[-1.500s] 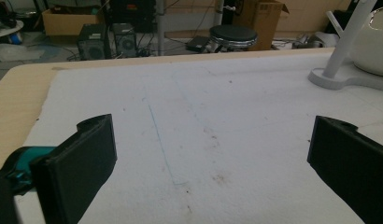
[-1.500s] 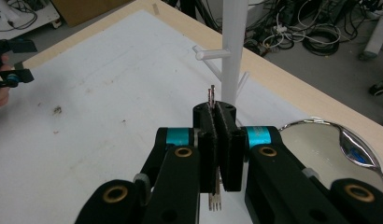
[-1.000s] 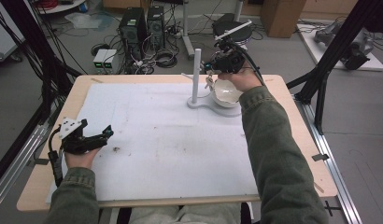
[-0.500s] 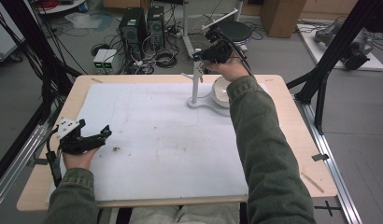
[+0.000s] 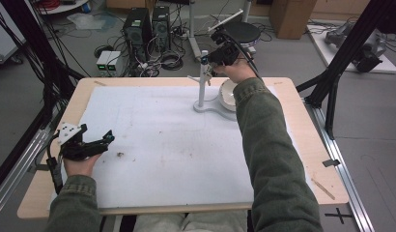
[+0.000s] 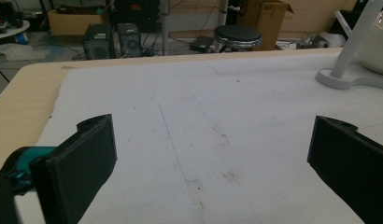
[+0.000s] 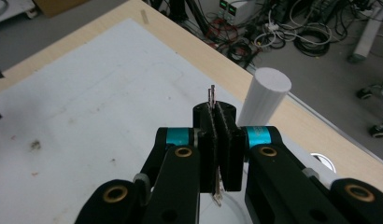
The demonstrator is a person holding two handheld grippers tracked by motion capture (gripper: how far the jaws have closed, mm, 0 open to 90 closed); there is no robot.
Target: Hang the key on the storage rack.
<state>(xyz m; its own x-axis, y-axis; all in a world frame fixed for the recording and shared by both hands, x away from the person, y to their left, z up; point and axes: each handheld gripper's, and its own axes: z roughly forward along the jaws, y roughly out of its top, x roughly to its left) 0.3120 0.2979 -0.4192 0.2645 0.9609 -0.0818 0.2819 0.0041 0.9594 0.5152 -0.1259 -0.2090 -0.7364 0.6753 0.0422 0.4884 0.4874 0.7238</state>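
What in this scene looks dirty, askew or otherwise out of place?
The white mat carries brownish smudges, the darkest just beside the left gripper, so it looks soiled. The stand is upright, and the right gripper pinches a thin metal piece.

The right gripper (image 7: 216,140) pinches a thin metal piece (image 7: 211,95) between its closed jaws. A white post (image 7: 264,95) stands just beside it, above the white mat (image 7: 87,107).

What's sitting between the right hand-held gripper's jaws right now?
The right hand-held gripper is shut on a thin metal piece, whose ends poke out above and below the pads. The pinched middle is hidden. A white post stands just beyond.
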